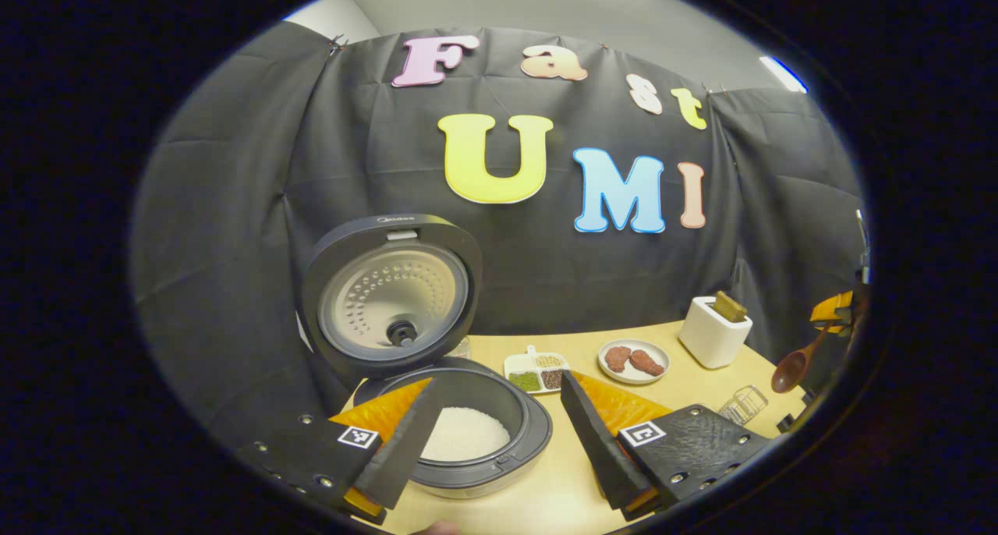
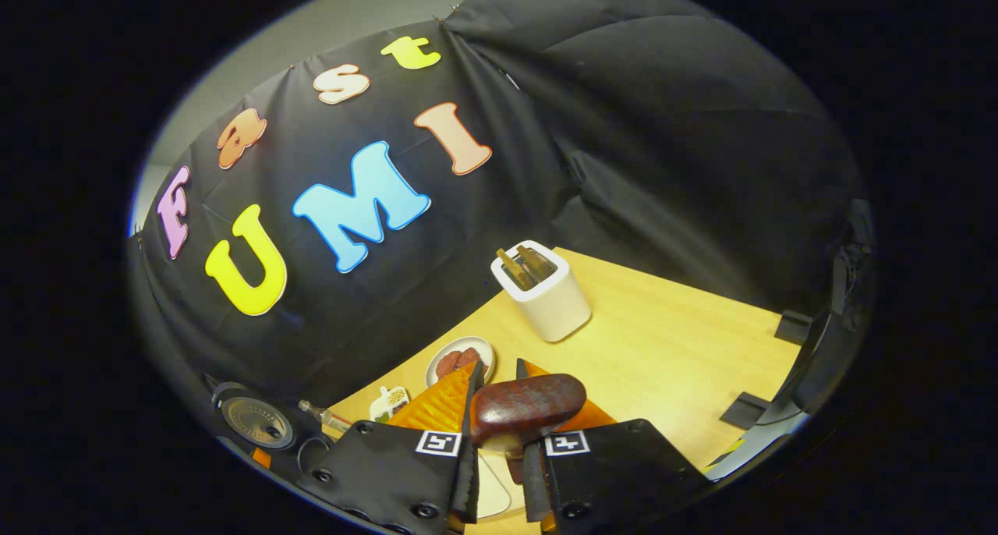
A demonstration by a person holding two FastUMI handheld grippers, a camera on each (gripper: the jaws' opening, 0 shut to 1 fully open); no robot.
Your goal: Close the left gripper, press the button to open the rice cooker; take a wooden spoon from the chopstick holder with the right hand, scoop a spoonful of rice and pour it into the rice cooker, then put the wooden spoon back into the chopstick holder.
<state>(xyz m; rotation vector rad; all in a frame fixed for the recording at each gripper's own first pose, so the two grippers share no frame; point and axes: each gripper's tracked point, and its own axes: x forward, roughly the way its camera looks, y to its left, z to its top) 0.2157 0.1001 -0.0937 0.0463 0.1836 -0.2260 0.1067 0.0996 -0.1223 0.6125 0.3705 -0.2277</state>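
Observation:
The rice cooker (image 1: 468,457) stands with its lid (image 1: 390,293) raised, and white rice (image 1: 465,434) lies in the pot. My left gripper (image 1: 499,380) hangs open just before it, one finger over the pot's left rim, the other to its right. My right gripper (image 2: 499,379) is shut on the dark wooden spoon (image 2: 526,410), whose bowl sits across the fingers. Seen from the left gripper view, that spoon (image 1: 794,366) hangs bowl-down from the right gripper (image 1: 838,309) at the far right. The white chopstick holder (image 2: 546,293) (image 1: 713,331) stands upright near the wall.
A plate of reddish pieces (image 1: 633,361) (image 2: 460,359) and a small divided dish of beans (image 1: 536,371) sit between cooker and holder. A clear glass (image 1: 744,402) stands near the table's right edge. The cooker's lid (image 2: 257,422) shows low on the left of the right gripper view.

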